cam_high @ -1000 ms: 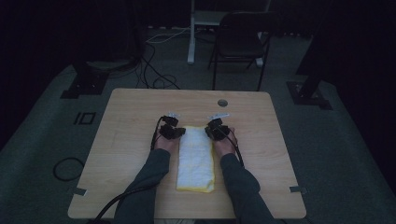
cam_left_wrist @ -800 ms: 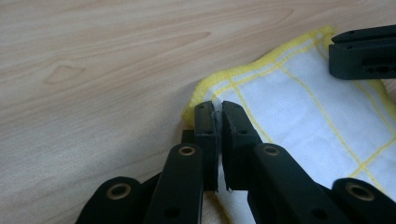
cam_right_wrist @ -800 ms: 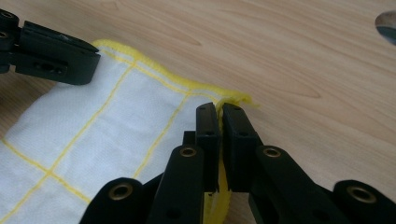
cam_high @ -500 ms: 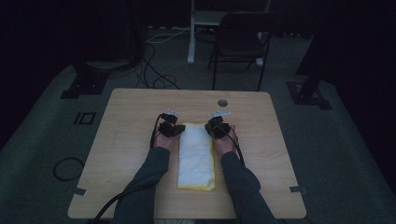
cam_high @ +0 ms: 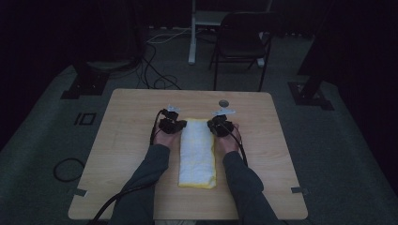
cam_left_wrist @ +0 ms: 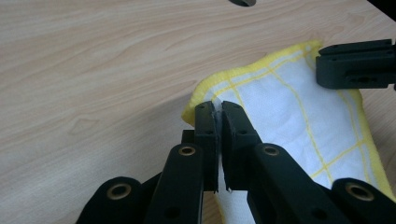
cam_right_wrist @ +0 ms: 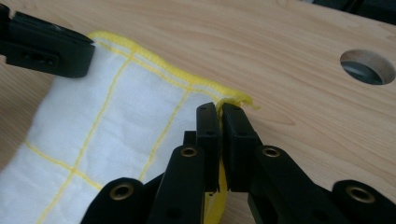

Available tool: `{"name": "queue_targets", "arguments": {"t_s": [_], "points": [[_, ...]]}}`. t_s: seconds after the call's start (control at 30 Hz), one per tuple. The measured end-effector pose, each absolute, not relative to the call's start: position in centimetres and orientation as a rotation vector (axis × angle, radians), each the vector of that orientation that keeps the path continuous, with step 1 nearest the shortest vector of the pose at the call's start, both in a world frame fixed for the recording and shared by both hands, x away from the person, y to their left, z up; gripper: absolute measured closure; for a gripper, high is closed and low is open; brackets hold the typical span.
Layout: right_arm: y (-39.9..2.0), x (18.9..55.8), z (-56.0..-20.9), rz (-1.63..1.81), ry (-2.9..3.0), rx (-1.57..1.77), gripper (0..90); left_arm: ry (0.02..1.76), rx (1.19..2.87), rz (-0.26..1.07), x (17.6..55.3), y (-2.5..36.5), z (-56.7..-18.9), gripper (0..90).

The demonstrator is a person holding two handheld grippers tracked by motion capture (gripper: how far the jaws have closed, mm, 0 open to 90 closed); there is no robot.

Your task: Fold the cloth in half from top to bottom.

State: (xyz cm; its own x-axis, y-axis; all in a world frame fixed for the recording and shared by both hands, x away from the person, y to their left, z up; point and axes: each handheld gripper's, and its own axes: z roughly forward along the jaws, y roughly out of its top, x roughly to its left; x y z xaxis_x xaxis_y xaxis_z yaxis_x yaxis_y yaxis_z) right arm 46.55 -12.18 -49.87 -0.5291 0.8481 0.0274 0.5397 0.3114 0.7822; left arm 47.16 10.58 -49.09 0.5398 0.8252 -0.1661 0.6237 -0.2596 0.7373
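From above, a person sits at a wooden table [cam_high: 131,154] in a dim room with a long folded cloth [cam_high: 198,152], white with yellow edging, lying lengthwise between the forearms. The left gripper [cam_high: 177,125] is at the cloth's far left corner and the right gripper [cam_high: 217,126] at its far right corner. Compared with a second earlier the hands sit at the same two corners and the cloth lies in the same place; any change at the far end is too slight to make out from up here. A round hole [cam_high: 223,102] shows in the tabletop just beyond the right gripper. Behind the table stand a folding chair [cam_high: 239,44] and some floor cables [cam_high: 157,70]. No writing or label can be read anywhere, and no container stands on the table.

In the left gripper view, the two black jaws are clamped together on the cloth's [cam_left_wrist: 299,121] yellow-hemmed corner, which bulges up off the wood beyond the tips. The other gripper's jaw enters at the upper right, over the opposite corner.

In the right gripper view, the jaws are likewise pinched tight on the cloth's [cam_right_wrist: 107,121] corner, a yellow edge poking out just past the tips. Yellow grid lines cross the white weave. The table's hole [cam_right_wrist: 369,67] lies to the upper right, well apart from the cloth.
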Motion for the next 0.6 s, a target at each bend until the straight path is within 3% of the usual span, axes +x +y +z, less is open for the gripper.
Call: {"name": "queue_targets", "arguments": {"t_s": [0.6], "points": [[-13.1, 43.6, -47.9, 1.162, 2.169, 1.158, 86.7, 1.063, 1.971, 0.401, 44.1, 10.7, -46.5, 86.5]]}}
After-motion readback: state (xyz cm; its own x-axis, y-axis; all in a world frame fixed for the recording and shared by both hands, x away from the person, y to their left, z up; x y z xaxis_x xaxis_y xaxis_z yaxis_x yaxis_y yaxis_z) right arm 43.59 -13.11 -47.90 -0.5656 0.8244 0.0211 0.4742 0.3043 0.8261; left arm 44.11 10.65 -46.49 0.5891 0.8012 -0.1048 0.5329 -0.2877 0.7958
